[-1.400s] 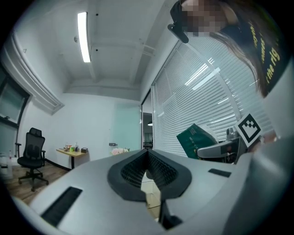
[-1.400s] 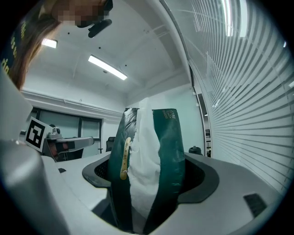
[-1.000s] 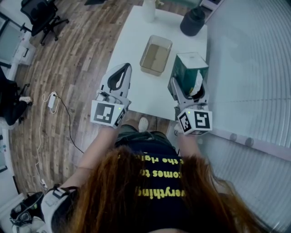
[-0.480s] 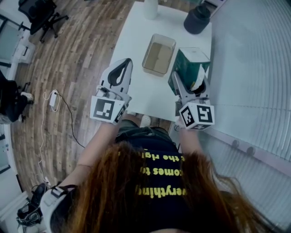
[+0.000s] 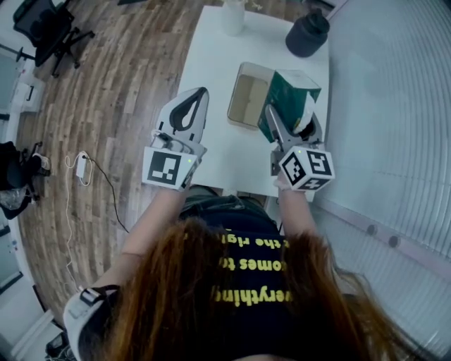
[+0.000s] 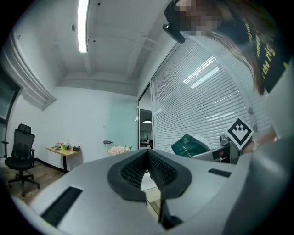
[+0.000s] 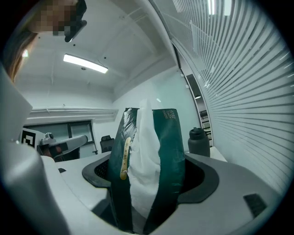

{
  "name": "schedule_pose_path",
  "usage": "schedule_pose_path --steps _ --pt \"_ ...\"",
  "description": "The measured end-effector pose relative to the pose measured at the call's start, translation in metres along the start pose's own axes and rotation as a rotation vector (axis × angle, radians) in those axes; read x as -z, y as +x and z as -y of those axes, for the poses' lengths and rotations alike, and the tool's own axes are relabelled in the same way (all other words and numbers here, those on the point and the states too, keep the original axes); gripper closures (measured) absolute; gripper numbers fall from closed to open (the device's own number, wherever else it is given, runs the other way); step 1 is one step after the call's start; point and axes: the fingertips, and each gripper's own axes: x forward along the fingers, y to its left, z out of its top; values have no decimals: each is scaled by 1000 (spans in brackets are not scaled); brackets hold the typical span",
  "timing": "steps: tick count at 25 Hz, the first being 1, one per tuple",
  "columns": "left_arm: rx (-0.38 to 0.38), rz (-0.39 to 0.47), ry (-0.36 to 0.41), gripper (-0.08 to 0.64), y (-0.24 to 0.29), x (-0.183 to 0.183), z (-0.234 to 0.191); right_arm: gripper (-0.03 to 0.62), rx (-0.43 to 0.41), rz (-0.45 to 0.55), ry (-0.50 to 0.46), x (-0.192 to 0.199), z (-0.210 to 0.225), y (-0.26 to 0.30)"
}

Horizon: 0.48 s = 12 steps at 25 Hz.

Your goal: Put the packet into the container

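Note:
A dark green packet (image 5: 290,95) with a white torn top is clamped in my right gripper (image 5: 289,121), held tilted above the table. In the head view it overlaps the right rim of the clear rectangular container (image 5: 244,101), which stands open on the white table (image 5: 211,56). The right gripper view shows the packet (image 7: 148,160) filling the gap of my right gripper (image 7: 147,186). My left gripper (image 5: 199,95) hovers shut and empty over the table's left edge, left of the container. The left gripper view shows my left gripper (image 6: 147,154) with its jaws together and the packet (image 6: 190,145) off to the right.
A black bottle (image 5: 308,32) stands at the table's far right corner, also seen as a dark bottle (image 7: 198,142) past the packet. A white bottle (image 5: 232,14) stands at the far edge. Slatted blinds (image 5: 394,106) run along the right. Wood floor and an office chair (image 5: 44,28) lie to the left.
My right gripper has carried the packet up and to the left, from beside the container to over its right rim. The left gripper has hardly moved.

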Motion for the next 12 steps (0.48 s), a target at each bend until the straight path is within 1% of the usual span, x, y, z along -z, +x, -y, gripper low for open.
schedule_pose_path --steps 3,7,10,12 --pt "17 -6 -10 558 8 5 -15 198 28 -50 39 17 5 26" --pt "37 -18 -34 558 21 12 -33 198 50 -152 166 45 14 67" --pt "46 -23 -45 558 25 12 -42 197 90 -228 192 64 19 89" --pt "49 -25 -52 558 26 17 -45 198 104 -256 214 81 24 100"
